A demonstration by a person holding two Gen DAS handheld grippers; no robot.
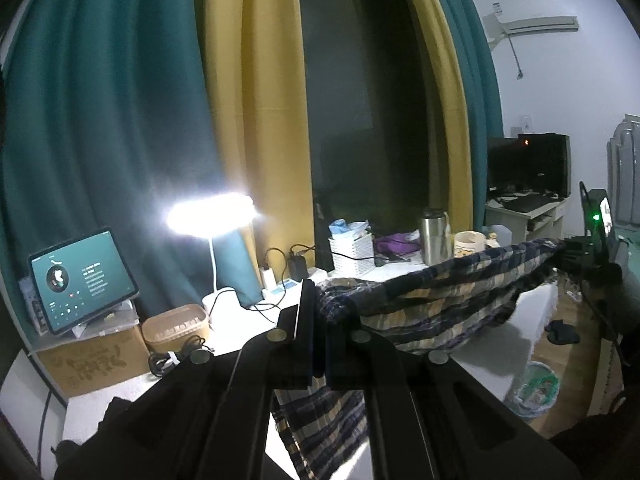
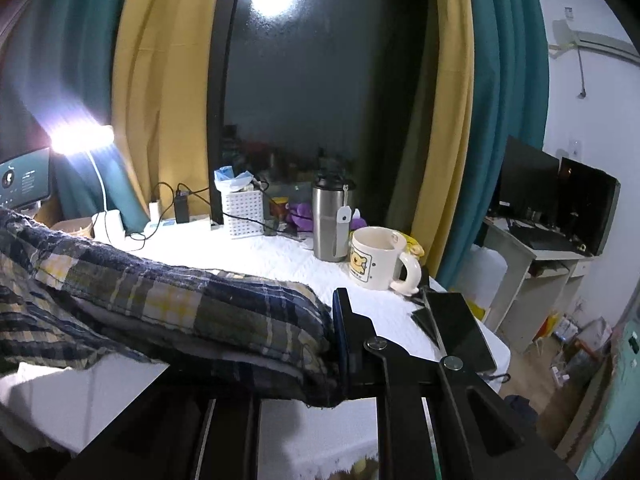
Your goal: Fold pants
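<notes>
The pants [image 1: 440, 292] are dark blue and tan plaid. They hang stretched in the air above the white table [image 1: 248, 320] between my two grippers. My left gripper [image 1: 320, 312] is shut on one end of the pants, and cloth droops below its fingers. In the right wrist view my right gripper [image 2: 336, 340] is shut on the other end of the pants [image 2: 168, 304], which run off to the left. The right gripper also shows far right in the left wrist view [image 1: 576, 252].
Along the table's back stand a lit desk lamp [image 1: 212, 216], a tablet [image 1: 80, 280] on a cardboard box, a white basket [image 2: 242, 214], a steel flask [image 2: 330, 220] and a mug [image 2: 376, 258]. A phone [image 2: 460, 324] lies by the right edge. A desk with monitors [image 2: 560, 200] stands beyond.
</notes>
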